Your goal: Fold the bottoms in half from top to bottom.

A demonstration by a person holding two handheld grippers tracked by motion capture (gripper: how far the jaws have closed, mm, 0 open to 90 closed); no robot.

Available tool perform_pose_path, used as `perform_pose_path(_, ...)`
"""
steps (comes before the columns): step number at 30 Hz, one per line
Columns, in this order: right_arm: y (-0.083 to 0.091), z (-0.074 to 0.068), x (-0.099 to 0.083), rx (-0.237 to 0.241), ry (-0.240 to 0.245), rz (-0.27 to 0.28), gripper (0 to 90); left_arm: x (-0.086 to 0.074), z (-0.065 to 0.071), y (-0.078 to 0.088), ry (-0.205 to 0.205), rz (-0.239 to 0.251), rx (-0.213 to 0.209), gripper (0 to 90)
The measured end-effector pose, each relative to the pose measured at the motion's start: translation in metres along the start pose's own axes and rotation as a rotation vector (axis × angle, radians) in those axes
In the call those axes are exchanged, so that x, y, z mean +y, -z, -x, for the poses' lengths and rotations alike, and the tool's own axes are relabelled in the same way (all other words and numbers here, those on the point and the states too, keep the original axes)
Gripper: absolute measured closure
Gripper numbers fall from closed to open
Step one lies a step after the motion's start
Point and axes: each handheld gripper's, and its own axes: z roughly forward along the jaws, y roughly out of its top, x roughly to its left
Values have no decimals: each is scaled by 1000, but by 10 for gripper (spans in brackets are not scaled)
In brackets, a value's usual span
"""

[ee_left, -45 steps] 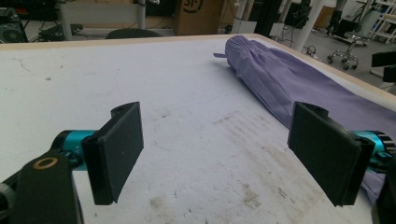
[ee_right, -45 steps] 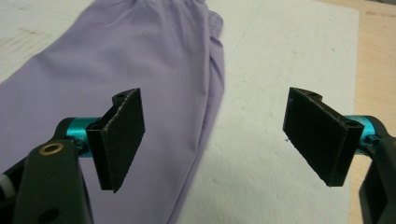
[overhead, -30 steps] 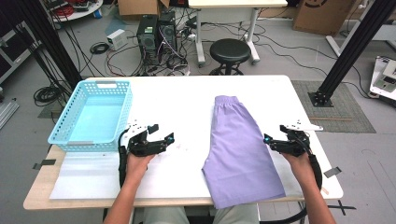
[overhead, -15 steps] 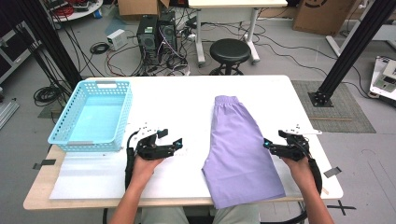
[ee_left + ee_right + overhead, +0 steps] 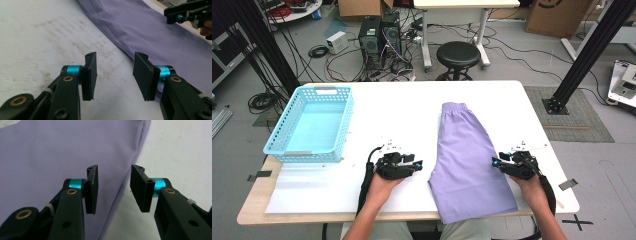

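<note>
While flat on table: lilac shorts | both hand-held grippers closing, jaws apart, unclamped

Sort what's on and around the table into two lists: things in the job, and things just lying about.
In the job: purple shorts, spread flat on the white table; left tool beside their left edge; right tool at their right edge. Both tools' jaws have just been closing and grip nothing yet.

Lying about: blue basket, black stool, computer towers, cardboard box.

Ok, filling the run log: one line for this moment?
left hand-held gripper: closing, nothing gripped | right hand-held gripper: closing over shorts edge | basket: empty
</note>
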Motion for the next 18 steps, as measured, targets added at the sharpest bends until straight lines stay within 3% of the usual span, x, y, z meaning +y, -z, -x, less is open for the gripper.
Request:
perform_pose_path(13,-1,-1,-4,-12,-20,-30,631,2,26,-27,-20,-76,-64,529)
perform_pose_path(18,-1,-1,-4,-20,-16,-33,638,1,33,-36,-39,-108,-51,484)
